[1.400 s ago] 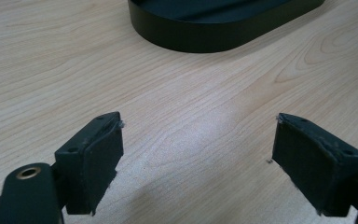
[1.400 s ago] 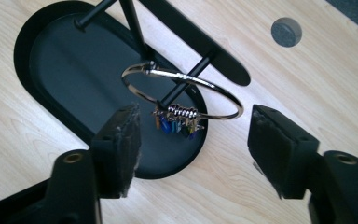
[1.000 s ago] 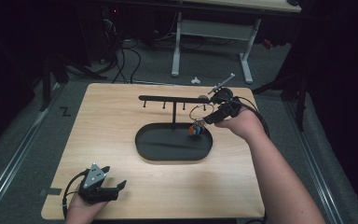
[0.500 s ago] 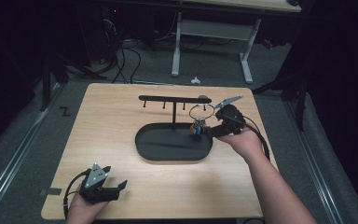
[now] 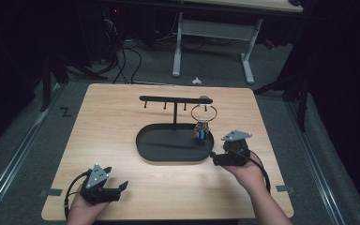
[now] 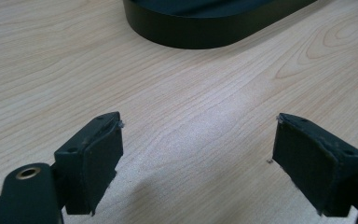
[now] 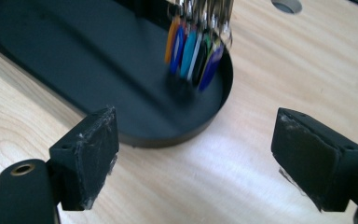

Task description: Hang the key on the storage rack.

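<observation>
Right tongs (image 5: 214, 161) agape beside tray (image 5: 146, 145)

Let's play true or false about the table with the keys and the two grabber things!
1. The key ring hangs from the black stand. True.
2. The right gripper holds the keys. False: its jaws are open and empty.
3. The left gripper is open. True.
4. The tray is white and square. False: black and oval.
5. The left gripper sits inside the tray. False: it is over bare wood.
</observation>
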`<state>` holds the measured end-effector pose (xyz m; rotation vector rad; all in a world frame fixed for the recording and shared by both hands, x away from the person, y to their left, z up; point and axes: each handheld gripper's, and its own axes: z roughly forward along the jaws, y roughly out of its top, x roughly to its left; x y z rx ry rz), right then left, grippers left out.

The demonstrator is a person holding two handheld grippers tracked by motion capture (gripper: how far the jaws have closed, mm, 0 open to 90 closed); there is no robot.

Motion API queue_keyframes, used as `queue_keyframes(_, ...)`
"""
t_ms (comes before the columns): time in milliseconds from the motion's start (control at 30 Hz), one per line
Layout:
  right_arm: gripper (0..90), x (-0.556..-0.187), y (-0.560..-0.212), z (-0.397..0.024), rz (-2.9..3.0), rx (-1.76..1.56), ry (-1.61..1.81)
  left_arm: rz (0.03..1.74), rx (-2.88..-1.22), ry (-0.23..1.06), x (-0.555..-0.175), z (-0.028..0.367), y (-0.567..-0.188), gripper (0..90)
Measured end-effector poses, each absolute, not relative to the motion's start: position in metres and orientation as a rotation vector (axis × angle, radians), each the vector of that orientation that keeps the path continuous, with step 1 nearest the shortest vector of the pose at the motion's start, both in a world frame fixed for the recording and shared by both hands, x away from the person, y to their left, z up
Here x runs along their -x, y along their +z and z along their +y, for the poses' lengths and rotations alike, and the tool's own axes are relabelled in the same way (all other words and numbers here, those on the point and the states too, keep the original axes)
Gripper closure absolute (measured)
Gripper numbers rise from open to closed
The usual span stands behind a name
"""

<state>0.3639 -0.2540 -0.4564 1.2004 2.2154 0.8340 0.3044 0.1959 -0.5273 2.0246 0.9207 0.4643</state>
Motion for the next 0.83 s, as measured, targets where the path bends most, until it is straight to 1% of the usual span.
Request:
queue_keyframes(33, 15.5, -0.355, -0.47, -0.258, 2.18, -1.225, 0.863, 0.922, -2.022, 0.465, -0.305, 0.196, -0.527, 16.5)
queue_keyframes(100, 15.5, -0.346, -0.485, -0.262, 2.157, -1.246, 0.881, 0.923, -2.025, 0.469, -0.305, 0.195, -0.528, 16.5)
queue_keyframes(133, 15.5, -0.346, -0.485, -0.262, 2.157, -1.246, 0.881, 0.923, -2.025, 0.469, -0.305, 0.195, -0.528, 16.5)
queue_keyframes(167, 15.6, -0.335, -0.497, -0.265, 2.136, -1.257, 0.881, 0.92, -2.033, 0.466, -0.304, 0.195, -0.528, 16.5)
queue_keyframes(200, 15.6, -0.335, -0.497, -0.265, 2.136, -1.257, 0.881, 0.92, -2.033, 0.466, -0.304, 0.195, -0.528, 16.4)
queue_keyframes(233, 15.8, -0.323, -0.503, -0.266, 2.097, -1.257, 0.869, 0.919, -2.036, 0.468, -0.304, 0.194, -0.528, 16.4)
queue_keyframes(267, 15.9, -0.3, -0.51, -0.268, 2.078, -1.232, 0.925, 0.919, -2.038, 0.469, -0.304, 0.194, -0.528, 16.5)
queue_keyframes(333, 15.1, -0.296, -0.505, -0.267, 2.126, -1.227, 0.963, 0.916, -2.04, 0.469, -0.304, 0.193, -0.528, 16.4)
queue_keyframes(367, 16.4, -0.287, -0.501, -0.269, 2.068, -1.203, 1.007, 0.909, -2.05, 0.47, -0.304, 0.191, -0.529, 16.5)
queue_keyframes(533, 16.3, -0.29, -0.514, -0.269, 2.101, -1.229, 0.937, 0.906, -2.049, 0.471, -0.303, 0.189, -0.528, 16.4)
queue_keyframes(833, 16.4, -0.295, -0.518, -0.268, 2.095, -1.263, 0.93, 0.906, -2.049, 0.467, -0.303, 0.192, -0.529, 16.4)
